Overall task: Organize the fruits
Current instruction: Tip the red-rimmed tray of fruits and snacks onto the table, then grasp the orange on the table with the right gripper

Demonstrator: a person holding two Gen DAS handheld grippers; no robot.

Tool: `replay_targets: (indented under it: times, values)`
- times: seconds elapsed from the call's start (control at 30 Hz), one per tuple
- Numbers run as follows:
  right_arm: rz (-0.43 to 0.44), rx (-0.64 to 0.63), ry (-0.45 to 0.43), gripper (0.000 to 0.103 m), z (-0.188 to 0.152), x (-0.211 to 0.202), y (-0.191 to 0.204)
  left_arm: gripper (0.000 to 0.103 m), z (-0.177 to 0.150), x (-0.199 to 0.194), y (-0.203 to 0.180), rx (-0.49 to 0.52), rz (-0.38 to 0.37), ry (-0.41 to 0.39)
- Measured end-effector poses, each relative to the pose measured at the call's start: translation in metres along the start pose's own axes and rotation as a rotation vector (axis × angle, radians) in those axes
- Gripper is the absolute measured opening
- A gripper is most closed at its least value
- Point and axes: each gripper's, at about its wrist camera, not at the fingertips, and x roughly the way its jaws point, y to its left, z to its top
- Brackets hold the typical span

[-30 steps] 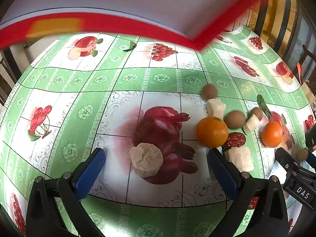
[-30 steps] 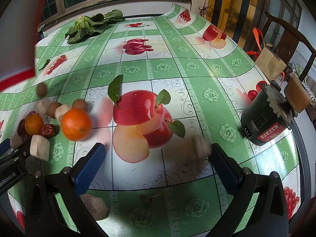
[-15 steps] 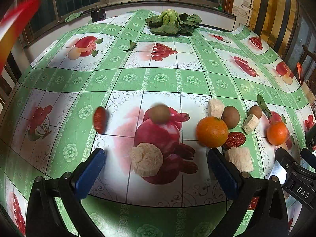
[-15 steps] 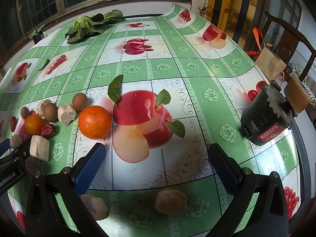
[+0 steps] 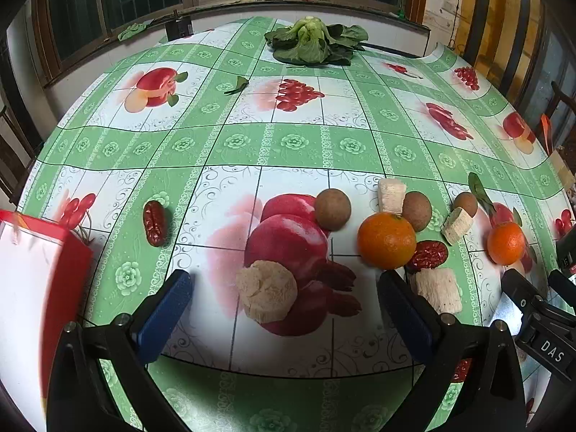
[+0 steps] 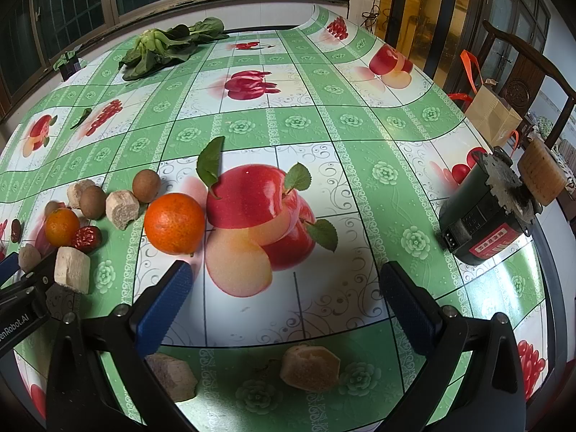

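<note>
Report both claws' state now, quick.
Left claw: open, holding nothing.
Right claw: open, holding nothing.

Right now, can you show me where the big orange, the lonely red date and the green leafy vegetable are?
big orange (image 5: 387, 240), left wrist view, middle of its peel
lone red date (image 5: 155, 223), left wrist view, middle of its wrinkled skin
leafy vegetable (image 5: 313, 41), left wrist view, centre of the leaves

— What colours does the tablecloth (image 5: 295, 144) show?
— Green-and-white checks with printed red fruit.
— And the fruit?
— Bright orange tangerine (image 5: 386, 240), dark red jujube (image 5: 154, 223), brown longan (image 5: 332, 210).
</note>
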Motion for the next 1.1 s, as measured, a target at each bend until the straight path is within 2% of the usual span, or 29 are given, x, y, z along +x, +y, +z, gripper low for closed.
replay_targets:
  times: [0.4, 0.57, 0.67, 0.7, 0.77, 0.9, 0.97, 1.1]
  values:
    - [0.003, -0.002, 0.002, 0.103, 0.000, 0.000, 0.000, 0.103, 0.000, 0.000, 0.000, 0.000, 0.000, 0.000]
    - [0.097, -0.106, 0.056, 0.103, -0.004, -0.007, -0.008, 0.103, 0.000, 0.000, 0.000, 0.000, 0.000, 0.000]
    - [0.157, -0.118, -0.040, 0.103, -0.007, -0.031, -0.024, 0.103, -0.005, -0.004, 0.001, 0.043, -0.032, 0.009]
    - [0.161, -0.123, -0.069, 0.103, -0.007, -0.039, -0.028, 0.102, -0.008, -0.009, 0.003, 0.059, -0.036, 0.019]
    - [0.196, -0.134, -0.116, 0.103, -0.005, -0.055, -0.038, 0.099, -0.014, -0.031, 0.012, 0.071, -0.046, -0.024]
    - [0.267, -0.136, -0.139, 0.103, 0.003, -0.067, -0.040, 0.099, -0.025, -0.099, 0.041, 0.114, -0.049, -0.194]
    - [0.300, -0.145, -0.134, 0.103, 0.006, -0.065, -0.030, 0.099, -0.031, -0.115, 0.055, 0.118, -0.064, -0.216]
    - [0.304, -0.167, -0.114, 0.103, 0.008, -0.053, -0.003, 0.099, -0.042, -0.133, 0.074, 0.102, -0.075, -0.212]
